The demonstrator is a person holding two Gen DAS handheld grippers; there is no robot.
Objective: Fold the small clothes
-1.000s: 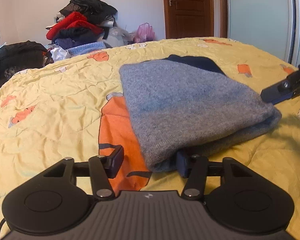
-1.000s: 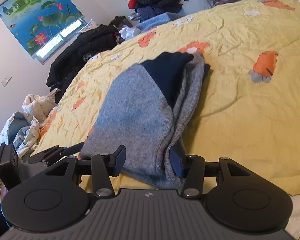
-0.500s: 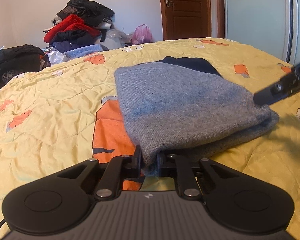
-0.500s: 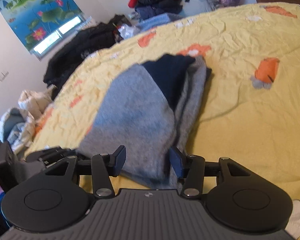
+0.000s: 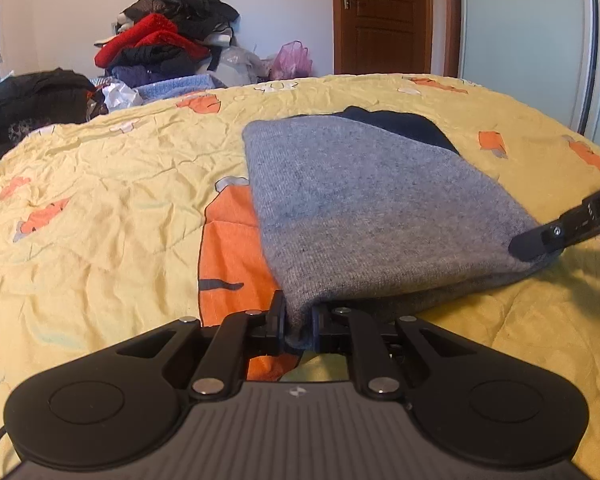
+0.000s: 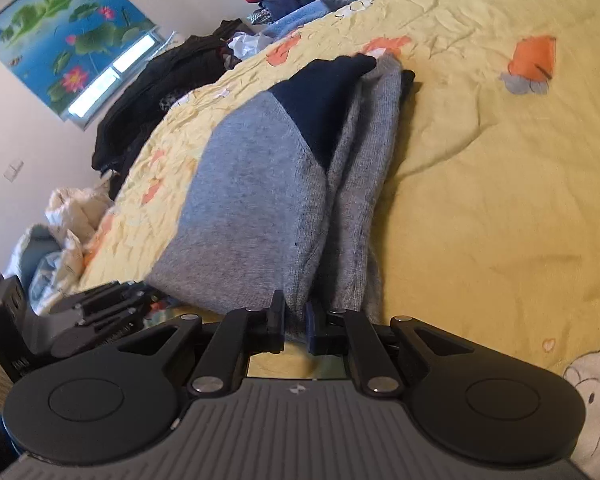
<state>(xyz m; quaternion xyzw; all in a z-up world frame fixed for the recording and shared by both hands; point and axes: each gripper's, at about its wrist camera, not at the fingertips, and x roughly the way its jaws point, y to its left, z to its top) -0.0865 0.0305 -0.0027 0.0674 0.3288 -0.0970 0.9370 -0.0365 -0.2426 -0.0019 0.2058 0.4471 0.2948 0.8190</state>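
A folded grey sweater [image 5: 380, 208] with a navy part at its far end lies on the yellow bedspread [image 5: 100, 200]. My left gripper [image 5: 298, 324] is shut on the sweater's near left corner, cloth pinched between the pads. In the right wrist view the same sweater [image 6: 252, 208] shows its stacked folds. My right gripper [image 6: 294, 320] is closing on the near right corner, and its pads press the grey cloth. The right gripper's finger [image 5: 560, 232] shows at the sweater's right edge in the left view. The left gripper [image 6: 100, 312] sits low at the left in the right view.
A heap of red, black and blue clothes [image 5: 160, 48] rises beyond the bed's far edge, with dark garments [image 5: 28, 100] to its left. A wooden door [image 5: 380, 16] and a pale sliding panel [image 5: 520, 40] stand behind. White bedding [image 6: 68, 216] lies beside the bed.
Both grippers went from open around the sweater's near edge to shut on it, the left one first, the right one just now. The right hand sank a little.
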